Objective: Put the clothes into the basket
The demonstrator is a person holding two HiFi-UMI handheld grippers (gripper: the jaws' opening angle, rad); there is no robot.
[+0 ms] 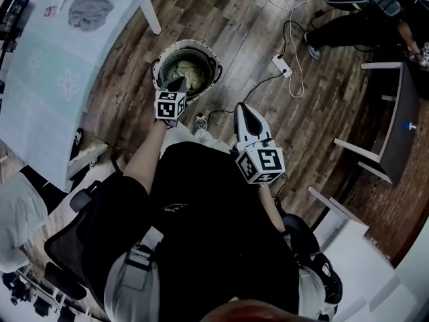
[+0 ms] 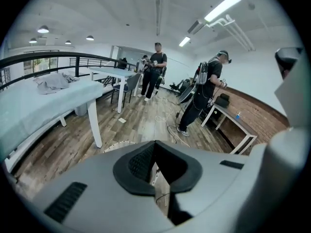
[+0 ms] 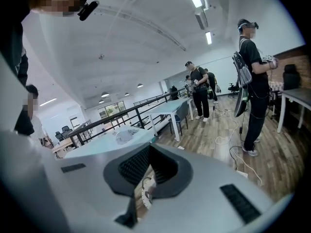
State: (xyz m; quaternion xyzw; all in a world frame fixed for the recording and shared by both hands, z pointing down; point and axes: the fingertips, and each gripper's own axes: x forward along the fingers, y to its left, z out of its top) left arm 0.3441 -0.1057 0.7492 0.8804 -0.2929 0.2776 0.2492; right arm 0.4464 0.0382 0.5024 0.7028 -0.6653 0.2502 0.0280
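Note:
The round basket (image 1: 159, 67) stands on the wood floor and holds greenish clothes (image 1: 188, 72). My left gripper (image 1: 179, 79) hangs over the basket's near rim, jaws shut and empty; in the left gripper view its pads (image 2: 141, 161) meet with nothing between them, and a strip of the basket's rim (image 2: 116, 144) shows beyond. My right gripper (image 1: 240, 106) is to the right of the basket, apart from it, also shut and empty (image 3: 146, 152). A grey garment (image 1: 92, 7) lies on the light blue table (image 1: 40, 72), also seen as a grey heap (image 2: 54, 81) in the left gripper view.
A white table leg (image 1: 151, 15) stands just behind the basket. A power strip (image 1: 281, 64) with white cables lies on the floor to the right. A dark desk (image 1: 397, 129) stands at the right edge. People (image 2: 155, 74) stand farther back in the room.

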